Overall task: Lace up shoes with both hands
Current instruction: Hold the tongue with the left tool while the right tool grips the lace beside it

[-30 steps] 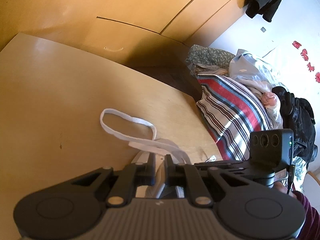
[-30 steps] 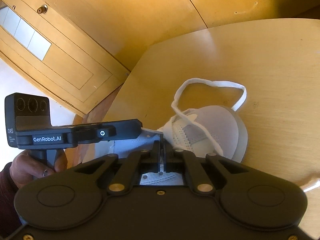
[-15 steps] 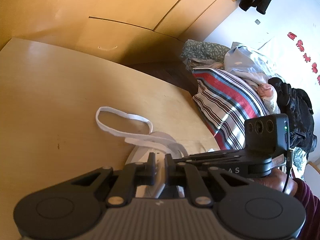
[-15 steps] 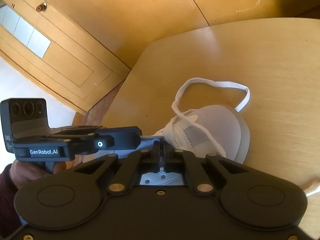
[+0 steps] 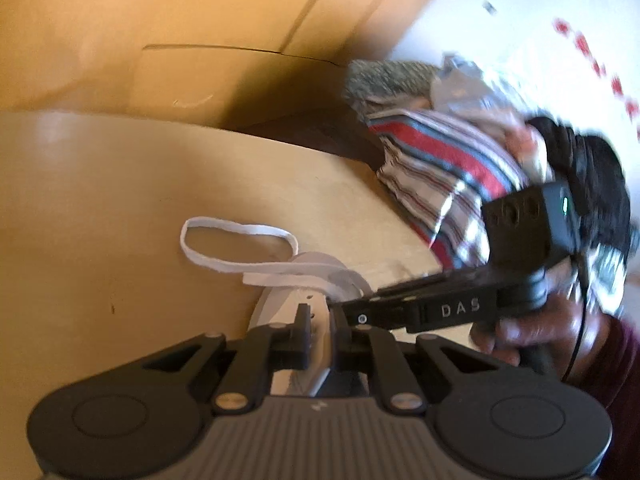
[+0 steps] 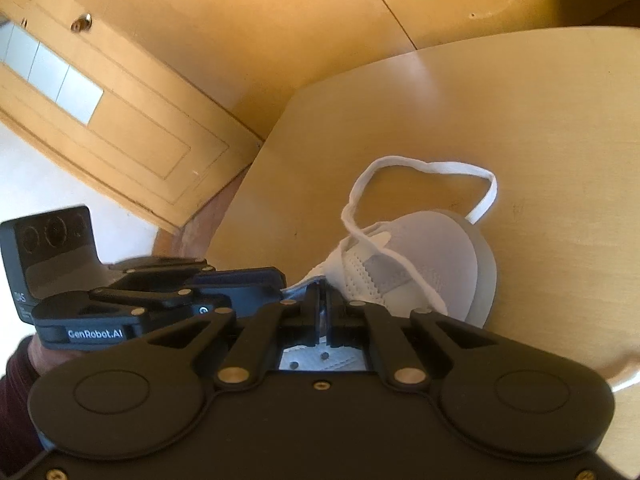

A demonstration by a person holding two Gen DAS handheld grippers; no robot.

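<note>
A white shoe (image 6: pixel 424 256) lies on the wooden bench (image 6: pixel 540 120), its toe turned away from both cameras. The white lace (image 6: pixel 420 170) runs out of the upper part of the shoe and makes a loose loop on the bench beyond the toe. The right claw (image 6: pixel 322 308) is over the shoe's opening with its fingers pressed together – a thin bluish-white strip sits between them, but I cannot tell if it is the lace or an edge of the shoe. The left claw (image 5: pixel 320 320) comes in from the left side, and its fingers stand only a little apart, with white shoe material in the gap; whether they pinch it is not clear, because this view is blurred. Behind the bench, a striped pillow (image 5: pixel 436 176) lies among heaped clothes.
</note>
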